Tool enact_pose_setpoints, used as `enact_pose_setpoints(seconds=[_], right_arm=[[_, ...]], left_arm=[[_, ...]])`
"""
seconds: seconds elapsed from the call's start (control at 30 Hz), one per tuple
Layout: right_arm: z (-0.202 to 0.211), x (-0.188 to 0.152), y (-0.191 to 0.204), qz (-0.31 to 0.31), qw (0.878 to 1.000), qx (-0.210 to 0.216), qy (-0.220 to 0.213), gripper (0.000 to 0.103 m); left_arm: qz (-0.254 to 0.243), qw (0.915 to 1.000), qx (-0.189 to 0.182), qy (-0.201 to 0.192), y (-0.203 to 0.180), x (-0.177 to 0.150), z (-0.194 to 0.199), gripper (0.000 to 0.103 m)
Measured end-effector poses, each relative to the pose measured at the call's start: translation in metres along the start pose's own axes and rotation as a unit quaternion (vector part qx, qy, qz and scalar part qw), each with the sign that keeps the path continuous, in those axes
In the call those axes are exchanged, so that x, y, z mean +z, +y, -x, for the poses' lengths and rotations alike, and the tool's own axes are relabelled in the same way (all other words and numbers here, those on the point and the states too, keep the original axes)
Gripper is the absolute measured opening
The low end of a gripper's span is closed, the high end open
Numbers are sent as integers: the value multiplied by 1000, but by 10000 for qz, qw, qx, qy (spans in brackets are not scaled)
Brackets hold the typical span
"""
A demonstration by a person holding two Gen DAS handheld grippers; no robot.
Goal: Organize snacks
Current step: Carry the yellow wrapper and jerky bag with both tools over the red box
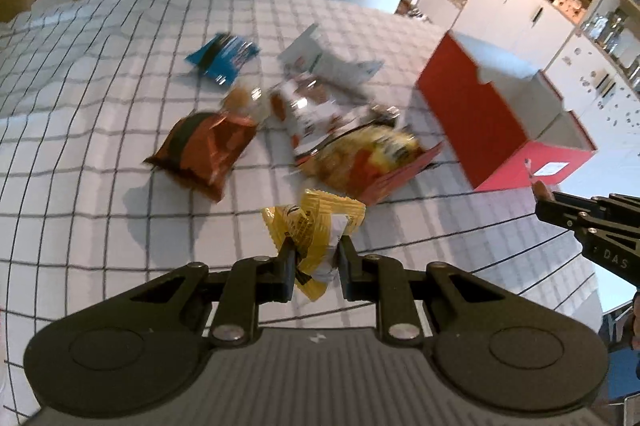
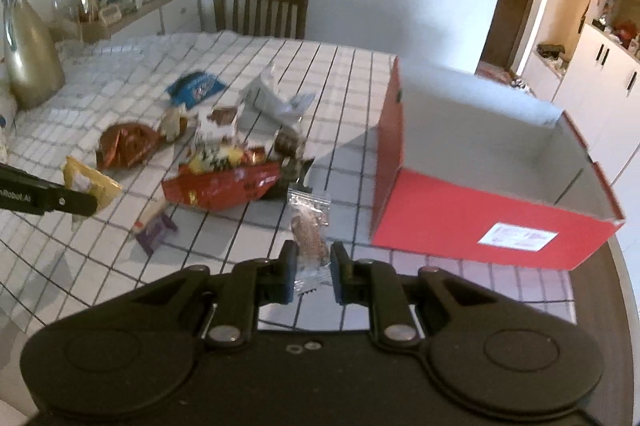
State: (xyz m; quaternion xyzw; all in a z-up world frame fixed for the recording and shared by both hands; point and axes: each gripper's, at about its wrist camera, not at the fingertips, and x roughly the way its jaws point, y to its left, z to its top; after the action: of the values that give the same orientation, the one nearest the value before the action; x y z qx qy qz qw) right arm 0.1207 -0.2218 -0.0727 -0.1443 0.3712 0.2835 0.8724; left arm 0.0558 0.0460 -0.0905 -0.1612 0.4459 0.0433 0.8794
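Observation:
My left gripper [image 1: 316,254] is shut on a yellow snack packet [image 1: 316,226] and holds it above the checked tablecloth. It also shows in the right wrist view [image 2: 90,181] at the left. My right gripper [image 2: 313,262] is shut on a clear-wrapped brown biscuit [image 2: 308,226], held left of the open red box [image 2: 460,226]. A pile of snacks lies mid-table: an orange-brown bag [image 1: 204,149], a blue packet [image 1: 222,55], a white packet [image 1: 320,59], a red and yellow chip bag [image 2: 224,181], a purple bar [image 2: 154,230].
The red box [image 1: 472,113] stands at the table's right. A gold vase [image 2: 30,61] stands at the far left of the table. A wooden chair [image 2: 260,9] is behind the table. A cluttered sideboard [image 2: 132,1] and white cabinets line the walls.

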Motion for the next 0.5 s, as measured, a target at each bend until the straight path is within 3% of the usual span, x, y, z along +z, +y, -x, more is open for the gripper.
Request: enact_pose_setpoints(seconds=[0.5], right_arm=[[44,31,-61,-204,9978,-144,-618,17]], left_arm=[[-451,9977,-322,-397,-104,52,7,21]])
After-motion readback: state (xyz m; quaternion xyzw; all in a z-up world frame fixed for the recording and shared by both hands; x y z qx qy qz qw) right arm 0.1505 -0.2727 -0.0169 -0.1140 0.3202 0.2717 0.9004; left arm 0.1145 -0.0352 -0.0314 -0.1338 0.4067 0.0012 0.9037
